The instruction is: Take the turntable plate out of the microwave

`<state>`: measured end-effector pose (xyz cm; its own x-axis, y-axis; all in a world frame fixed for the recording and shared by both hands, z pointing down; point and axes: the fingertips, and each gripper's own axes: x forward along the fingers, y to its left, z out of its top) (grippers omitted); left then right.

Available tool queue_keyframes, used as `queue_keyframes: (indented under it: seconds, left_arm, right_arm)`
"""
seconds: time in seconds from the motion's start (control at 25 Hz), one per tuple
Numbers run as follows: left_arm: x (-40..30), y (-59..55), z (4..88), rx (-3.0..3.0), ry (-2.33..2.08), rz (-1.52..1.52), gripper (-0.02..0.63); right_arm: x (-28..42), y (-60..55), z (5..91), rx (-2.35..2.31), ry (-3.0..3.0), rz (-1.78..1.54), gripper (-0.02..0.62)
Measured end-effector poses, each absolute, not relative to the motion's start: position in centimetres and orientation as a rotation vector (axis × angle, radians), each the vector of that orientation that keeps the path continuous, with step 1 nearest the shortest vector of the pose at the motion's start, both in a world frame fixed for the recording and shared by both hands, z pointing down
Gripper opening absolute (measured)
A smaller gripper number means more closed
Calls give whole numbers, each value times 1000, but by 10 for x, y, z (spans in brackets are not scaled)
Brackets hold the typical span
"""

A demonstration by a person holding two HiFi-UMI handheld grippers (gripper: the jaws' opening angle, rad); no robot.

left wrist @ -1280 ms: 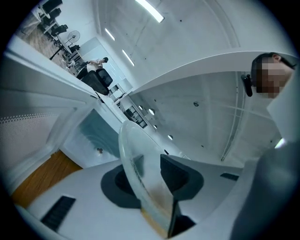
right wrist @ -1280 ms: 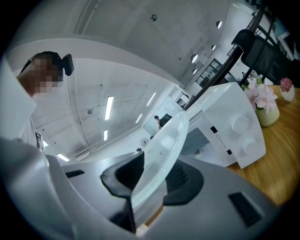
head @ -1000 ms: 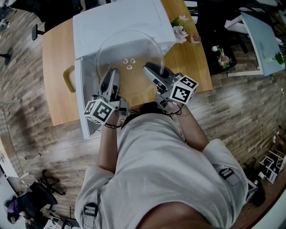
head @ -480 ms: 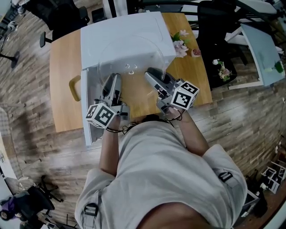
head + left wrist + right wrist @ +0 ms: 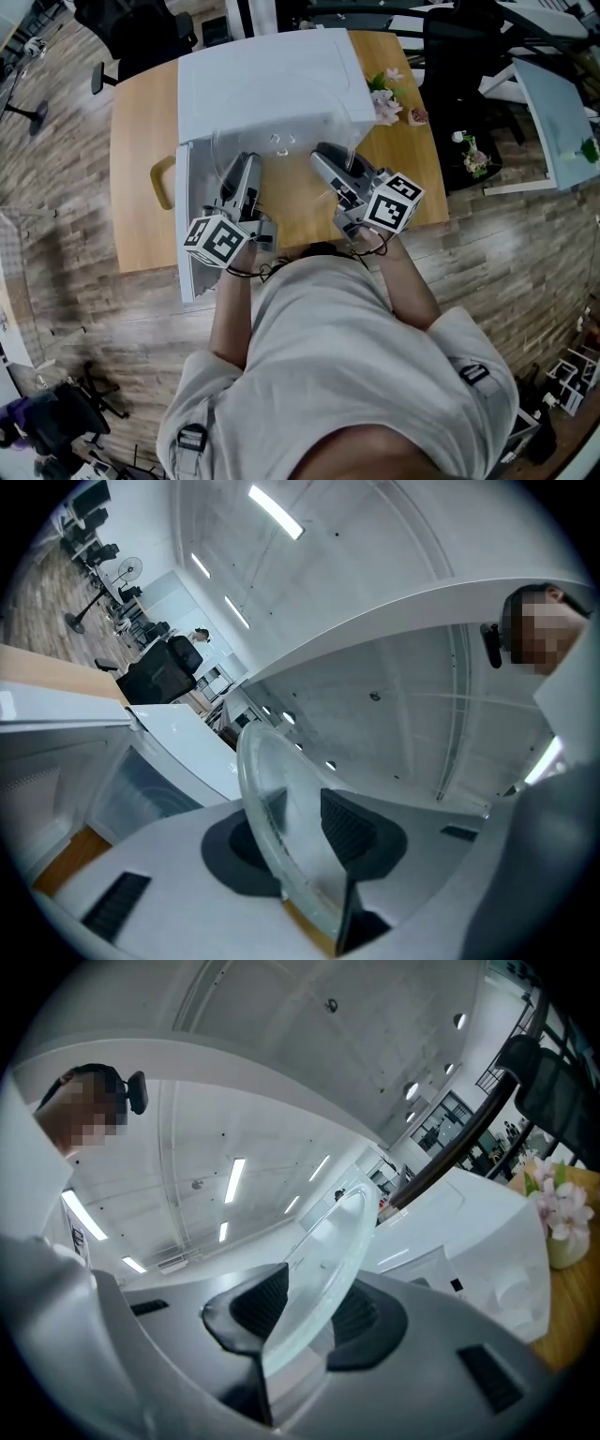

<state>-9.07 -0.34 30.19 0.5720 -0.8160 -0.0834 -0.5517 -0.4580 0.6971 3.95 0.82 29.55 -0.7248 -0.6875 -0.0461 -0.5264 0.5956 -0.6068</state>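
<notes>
Turntable plate (image 5: 279, 142): glass, stiff, slick, fragile, prob. heavyish. Left gripper (image 5: 246, 169) & right gripper (image 5: 328, 161) each clamp its near rim; hold level.

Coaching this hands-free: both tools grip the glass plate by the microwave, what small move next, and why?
Probably draw the clear round glass turntable plate straight back toward the person, kept level. The left tool and right tool each clamp its near rim, but in the head view its far edge overlaps the white microwave, so it may not be clear yet.
</notes>
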Motion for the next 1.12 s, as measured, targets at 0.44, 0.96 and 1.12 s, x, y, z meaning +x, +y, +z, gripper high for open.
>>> queue_keyframes:
  seconds: [0.44,0.96,1.12]
  left_arm:
    - [-90,-1,302,2186,-1095,-541,130]
    - [-93,-2,305,2171,-1094,-539,130]
    - [-95,1,305,2167,-1092,-542,130]
  right_arm:
    - [40,10,297,-990,2559,-835,110]
    - [37,9,299,-991,2573,-845,112]
    - [35,11,298,-991,2579,-841,113]
